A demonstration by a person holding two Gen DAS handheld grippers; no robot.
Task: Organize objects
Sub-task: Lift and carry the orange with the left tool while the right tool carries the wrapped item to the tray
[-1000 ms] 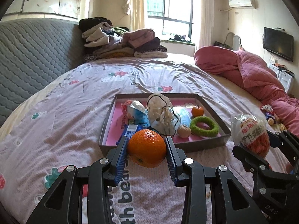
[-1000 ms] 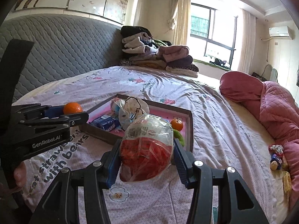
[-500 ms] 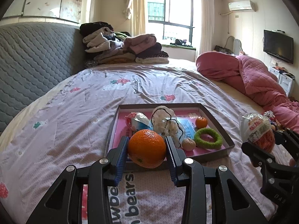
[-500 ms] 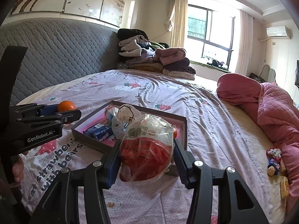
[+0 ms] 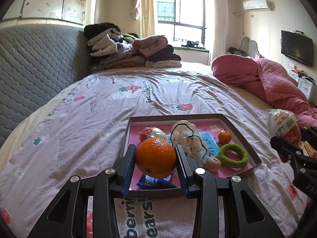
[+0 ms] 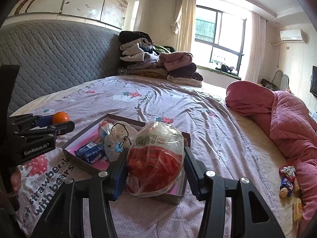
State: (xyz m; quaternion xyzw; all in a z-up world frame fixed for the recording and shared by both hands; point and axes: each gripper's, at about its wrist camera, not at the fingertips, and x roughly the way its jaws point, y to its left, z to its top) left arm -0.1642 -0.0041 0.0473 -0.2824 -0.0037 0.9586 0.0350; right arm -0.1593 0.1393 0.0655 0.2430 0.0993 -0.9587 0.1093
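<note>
Left gripper pinching a large orange, blue pads pressed against its flanks at 9 and 3 o'clock, fruit held clear above the near rim of the shallow grey tray with pink floor. Directly beneath the fruit, at 6 o'clock, a blue snack packet lying flat on the tray floor. Beyond the tongs, toward 12 to 1 o'clock: a white drawstring pouch in the tray's middle, a small mandarin at 2 o'clock, a green ring at 3 o'clock with a pale round nut-like thing just beside it. Right gripper clamped on a clear plastic bag of red contents, pads bearing on its sides at 9 and 3 o'clock, bag bulging up and forward between them and hanging over the tray's near right corner. From the right wrist view, left gripper seen at 9 o'clock with the orange at its tip, tray lying between the two tools on the flower-printed bedspread. Small wrapped items loose on the bed at 3 o'clock, near the pink quilt. Stack of folded clothes at 12 o'clock against the grey headboard.
</note>
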